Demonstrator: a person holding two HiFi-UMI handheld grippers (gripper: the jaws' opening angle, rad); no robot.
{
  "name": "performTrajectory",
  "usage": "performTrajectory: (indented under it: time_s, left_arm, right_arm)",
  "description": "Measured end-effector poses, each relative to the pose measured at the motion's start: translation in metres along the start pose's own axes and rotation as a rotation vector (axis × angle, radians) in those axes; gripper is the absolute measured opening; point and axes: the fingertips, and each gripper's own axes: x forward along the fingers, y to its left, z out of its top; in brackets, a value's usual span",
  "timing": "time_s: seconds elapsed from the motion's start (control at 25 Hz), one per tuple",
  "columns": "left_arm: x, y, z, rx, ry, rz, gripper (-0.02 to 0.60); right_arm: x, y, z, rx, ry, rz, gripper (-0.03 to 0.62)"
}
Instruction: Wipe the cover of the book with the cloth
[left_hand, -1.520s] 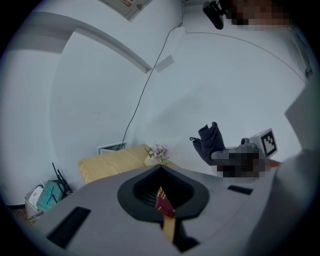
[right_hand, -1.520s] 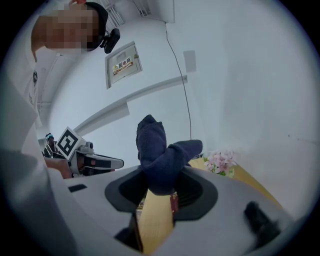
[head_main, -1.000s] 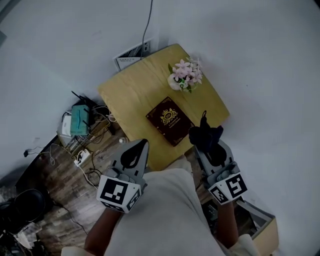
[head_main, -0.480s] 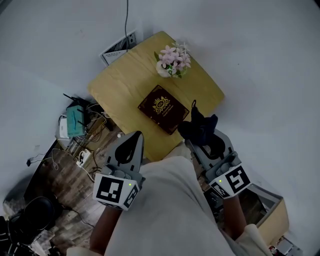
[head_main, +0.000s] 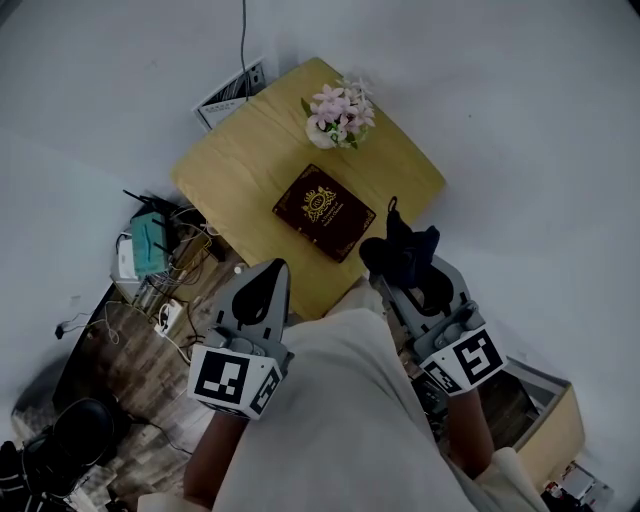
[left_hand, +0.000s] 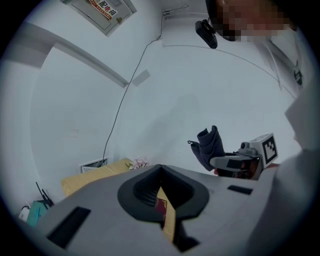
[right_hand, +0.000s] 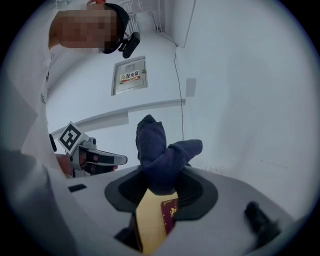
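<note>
Your left gripper (head_main: 270, 276) has its jaws pressed together with nothing between them. It is raised off the table (head_main: 225, 175) with its tip aimed forward and a little to your right. Its marker cube (head_main: 237, 381) sits close against your body, and your left forearm (head_main: 213, 455) runs straight back from it.

Your right gripper (head_main: 402, 272) pinches the dark blue cloth (head_main: 400, 250). The cloth bunches up out of the jaws, with one fold standing upright and another flopping to the side. This gripper is also held in the air, with your right forearm (head_main: 466, 440) behind its cube (head_main: 463, 361) and its tip angled forward and slightly to your left. The two grippers are well apart, one on each side of your torso, and their lines draw together ahead of you.

The dark red book (head_main: 323, 211), with a gold emblem on its cover, lies flat and closed on the wooden table. It is beyond both tips, ahead of the gap between them, and touches neither gripper nor the cloth. Past the book, at the table's far edge, stands a small pot of pink flowers (head_main: 338, 112).
</note>
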Motion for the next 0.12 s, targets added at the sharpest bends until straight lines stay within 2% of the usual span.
performTrajectory:
  time_s: [0.12]
  left_arm:
    - [-0.0072, -0.0008, -0.0059, -0.006, 0.01, 0.001, 0.006]
  right_arm:
    - [-0.0043, 0.0055, 0.0015, 0.006, -0.007, -0.015, 0.158]
